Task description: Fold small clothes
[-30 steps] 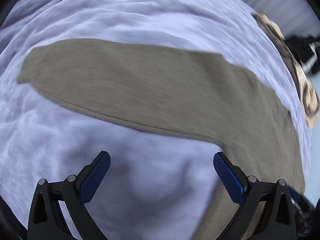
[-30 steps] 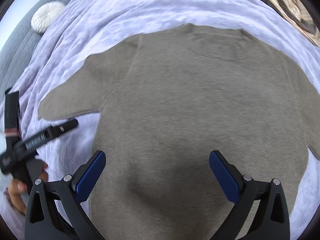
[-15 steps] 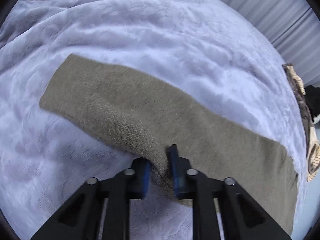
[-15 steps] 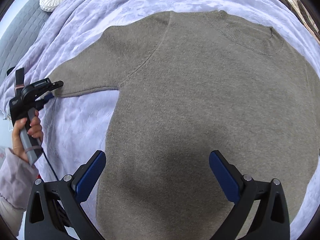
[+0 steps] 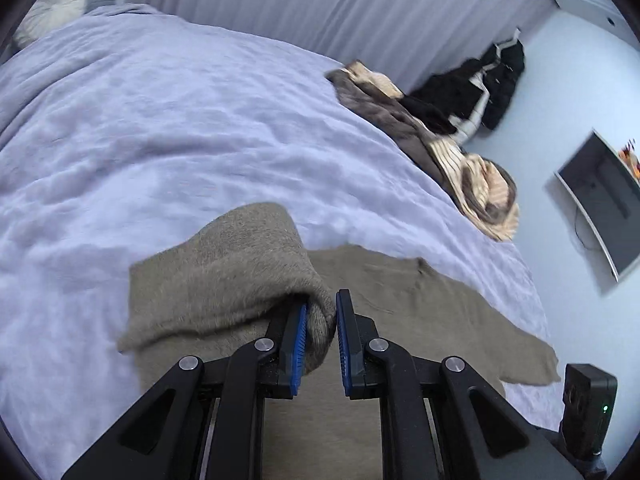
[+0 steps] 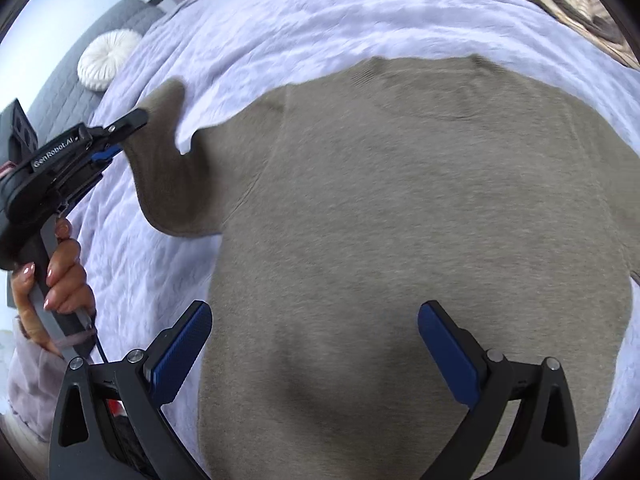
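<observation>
Left gripper (image 5: 321, 334): clamps the sleeve (image 5: 224, 276), lifted toward 12 o'clock for folding inward.
Right gripper (image 6: 314, 356): jaws wide, empty, poised over the sweater (image 6: 420, 208) body.

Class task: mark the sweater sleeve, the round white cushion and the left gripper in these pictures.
Sleeve (image 6: 168, 184): right wrist view, on the lifted fold of knit.
Cushion (image 6: 105, 65): right wrist view, at its pleated centre.
Left gripper (image 5: 321, 332): left wrist view, between the fingertips, shut on the sleeve.
</observation>
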Available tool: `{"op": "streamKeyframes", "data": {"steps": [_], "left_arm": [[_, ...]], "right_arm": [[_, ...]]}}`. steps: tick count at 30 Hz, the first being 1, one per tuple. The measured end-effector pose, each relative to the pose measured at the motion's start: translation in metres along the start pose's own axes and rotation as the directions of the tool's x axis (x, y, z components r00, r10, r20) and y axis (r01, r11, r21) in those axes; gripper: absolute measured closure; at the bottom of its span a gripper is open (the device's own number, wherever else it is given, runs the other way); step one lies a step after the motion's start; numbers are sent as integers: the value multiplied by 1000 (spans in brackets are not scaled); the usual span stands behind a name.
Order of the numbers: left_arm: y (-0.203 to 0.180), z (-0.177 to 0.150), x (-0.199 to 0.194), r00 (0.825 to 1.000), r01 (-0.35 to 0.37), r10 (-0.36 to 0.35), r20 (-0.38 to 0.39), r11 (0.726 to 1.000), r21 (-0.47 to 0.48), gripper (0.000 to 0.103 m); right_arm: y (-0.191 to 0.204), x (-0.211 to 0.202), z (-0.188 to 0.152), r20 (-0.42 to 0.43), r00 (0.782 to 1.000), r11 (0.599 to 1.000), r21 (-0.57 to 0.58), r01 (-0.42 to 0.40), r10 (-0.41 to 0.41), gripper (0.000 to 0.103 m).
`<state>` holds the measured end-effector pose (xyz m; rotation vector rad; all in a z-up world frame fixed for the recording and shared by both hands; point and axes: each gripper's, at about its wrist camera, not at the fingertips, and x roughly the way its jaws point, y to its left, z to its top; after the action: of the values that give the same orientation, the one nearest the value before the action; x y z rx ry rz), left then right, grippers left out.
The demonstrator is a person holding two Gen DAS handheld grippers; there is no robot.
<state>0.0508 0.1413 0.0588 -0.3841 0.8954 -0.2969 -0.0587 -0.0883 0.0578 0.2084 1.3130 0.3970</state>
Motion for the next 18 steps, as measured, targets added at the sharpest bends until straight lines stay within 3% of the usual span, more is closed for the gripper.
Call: {"op": "streamKeyframes", "data": {"steps": [4, 7, 11, 14, 18], "left_arm": [[-62, -26, 62, 987, 66, -57, -152, 996, 58, 87], [-80, -48, 82, 976, 16, 8, -217, 994, 107, 87], [-70, -62, 92, 954, -18, 47, -296, 995, 100, 87], [-44, -66, 81, 940, -55, 68, -334, 997, 47, 86], [-3, -67, 41, 942, -186, 179, -285, 983, 3, 86]], "right_arm": [[-49, -16, -1, 33, 999, 991, 129, 32, -37, 0], [-80, -22, -3, 32, 997, 978, 198, 62, -70, 0], [-109, -24, -2, 17, 993, 966, 233, 111, -118, 0], [-105, -20, 8, 11, 991, 975, 183, 128, -132, 0], [-61, -9, 37, 47, 991, 992, -23, 128, -127, 0]]}}
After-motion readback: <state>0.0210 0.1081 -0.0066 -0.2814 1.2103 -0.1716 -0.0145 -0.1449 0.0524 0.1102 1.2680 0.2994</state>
